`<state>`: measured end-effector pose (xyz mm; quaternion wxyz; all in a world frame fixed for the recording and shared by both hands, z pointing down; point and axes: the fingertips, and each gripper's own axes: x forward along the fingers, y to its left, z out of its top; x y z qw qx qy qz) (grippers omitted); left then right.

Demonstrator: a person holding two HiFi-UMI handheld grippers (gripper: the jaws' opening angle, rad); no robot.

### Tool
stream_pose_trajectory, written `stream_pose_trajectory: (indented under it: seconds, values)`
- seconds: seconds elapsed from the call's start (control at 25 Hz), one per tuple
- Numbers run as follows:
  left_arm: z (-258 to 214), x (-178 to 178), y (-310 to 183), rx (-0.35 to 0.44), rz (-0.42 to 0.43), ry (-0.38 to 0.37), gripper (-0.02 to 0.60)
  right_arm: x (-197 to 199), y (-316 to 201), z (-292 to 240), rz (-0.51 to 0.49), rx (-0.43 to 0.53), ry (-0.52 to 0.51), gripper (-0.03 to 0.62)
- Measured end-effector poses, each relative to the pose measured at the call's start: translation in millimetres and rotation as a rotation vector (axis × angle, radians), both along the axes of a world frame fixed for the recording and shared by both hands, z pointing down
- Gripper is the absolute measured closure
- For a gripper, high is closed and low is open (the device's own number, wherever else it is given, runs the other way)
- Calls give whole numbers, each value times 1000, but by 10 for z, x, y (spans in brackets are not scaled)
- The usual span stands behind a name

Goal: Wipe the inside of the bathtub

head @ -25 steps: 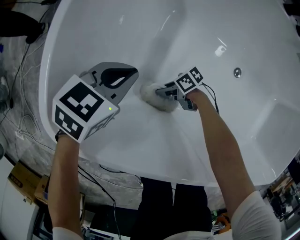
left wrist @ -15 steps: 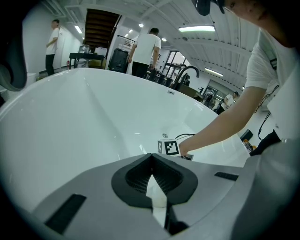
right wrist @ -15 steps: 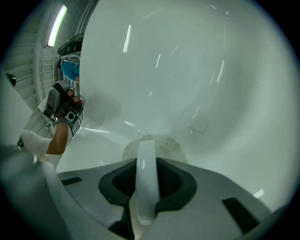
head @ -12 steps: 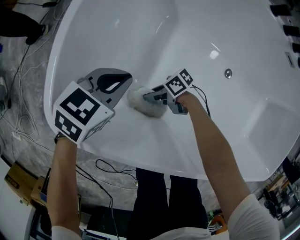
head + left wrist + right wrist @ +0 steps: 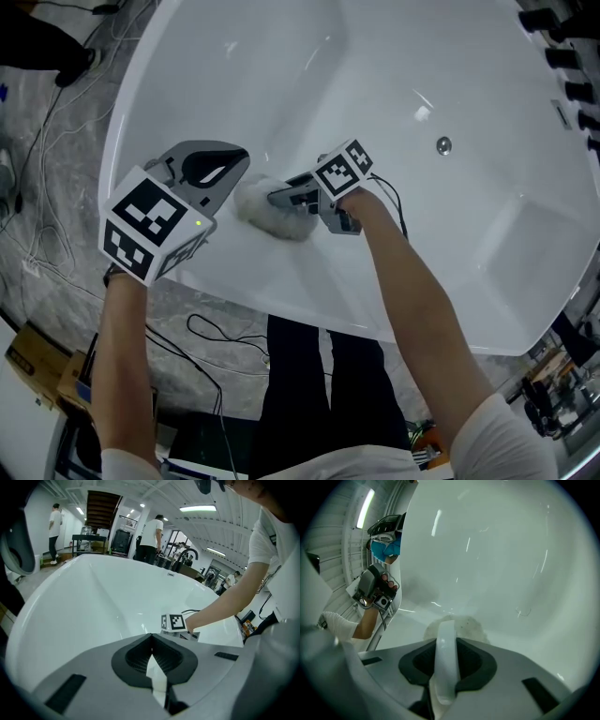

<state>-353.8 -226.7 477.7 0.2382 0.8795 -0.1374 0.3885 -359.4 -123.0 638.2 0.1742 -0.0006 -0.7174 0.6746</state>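
Note:
The white bathtub (image 5: 394,75) fills the head view, its near rim (image 5: 281,295) running below both grippers. My right gripper (image 5: 277,199) reaches into the tub and is shut on the white handle (image 5: 445,663) of a fluffy white scrubber (image 5: 265,212). The scrubber head (image 5: 465,624) presses against the tub's inner wall near the left end. My left gripper (image 5: 240,161) hovers just left of the scrubber, over the tub's edge, jaws shut with nothing between them. In the left gripper view, the left gripper (image 5: 151,637) points across the tub (image 5: 93,602) toward the right gripper's marker cube (image 5: 172,622).
A round drain fitting (image 5: 443,145) sits on the tub's far slope. Dark fittings (image 5: 562,56) line the top right rim. Cables (image 5: 52,141) trail over the grey floor on the left, by a cardboard box (image 5: 37,366). People (image 5: 150,534) stand beyond the tub.
The right gripper has dragged the scrubber leftward along the tub wall, closer to the left gripper. The left gripper has held roughly the same place and stayed shut.

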Motion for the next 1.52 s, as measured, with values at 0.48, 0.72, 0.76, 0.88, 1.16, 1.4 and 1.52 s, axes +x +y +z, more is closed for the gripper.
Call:
stream_pose_trajectory:
  seconds: [0.48,0.72,0.76,0.88,1.16,1.4,1.52]
  values:
    - [-233,-197,101,-2,-38,11,571,-296,-20,-577,0,50,-44,499]
    - [-265,-203,160,-15,-66,14,571,-419,-30,-977,-4,97,-99,499]
    - [-274,-211,168,-15,-66,13,571,-443,-31,-1048,-2,101,-110,499]
    - [-314,-213,208,-18,-67,19,571,-475,0,-1208,-5,118,-129,499]
    - [-384,-123,266,-19,-68,42,571,-414,100,-1466,0,146,-174,499]
    - [-424,9,361,-11,-70,40,571,-333,186,-1591,0,157,-198,499]
    - [-432,55,424,-1,-77,31,571,-269,237,-1669,-5,170,-214,499]
